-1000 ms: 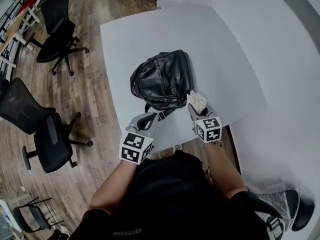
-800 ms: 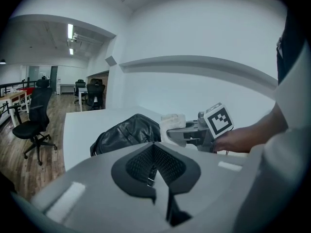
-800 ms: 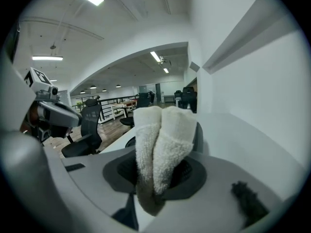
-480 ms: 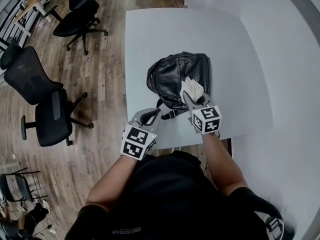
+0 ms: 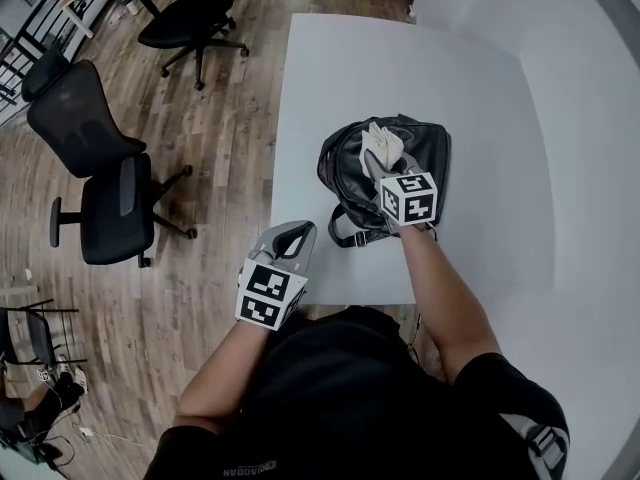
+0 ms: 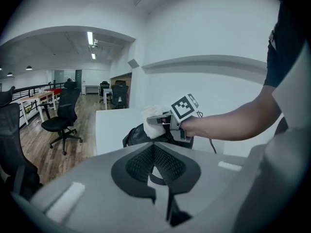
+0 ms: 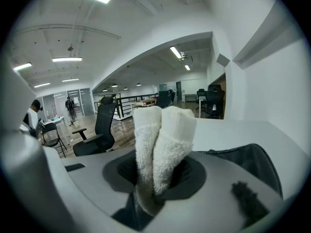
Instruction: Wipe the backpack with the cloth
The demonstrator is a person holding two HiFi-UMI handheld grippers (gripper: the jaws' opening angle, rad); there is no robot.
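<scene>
A black leather backpack (image 5: 400, 163) lies on the white table (image 5: 330, 78); the left gripper view shows it too (image 6: 135, 136). My right gripper (image 5: 379, 160) is shut on a folded white cloth (image 5: 381, 142) and holds it over the backpack's left part. In the right gripper view the cloth (image 7: 163, 135) stands up between the jaws, with the backpack (image 7: 248, 164) just below. My left gripper (image 5: 296, 236) hangs at the table's near left corner, apart from the backpack. Its jaws are shut with nothing in them (image 6: 155, 181).
Black office chairs stand on the wooden floor left of the table (image 5: 105, 203) and farther back (image 5: 195, 13). A strap of the backpack (image 5: 350, 236) trails toward the near table edge. A white wall (image 5: 590, 118) runs along the right.
My right gripper has carried the cloth forward from the backpack's near right side onto its top. The left gripper has stayed near the table's front edge, now farther from the backpack.
</scene>
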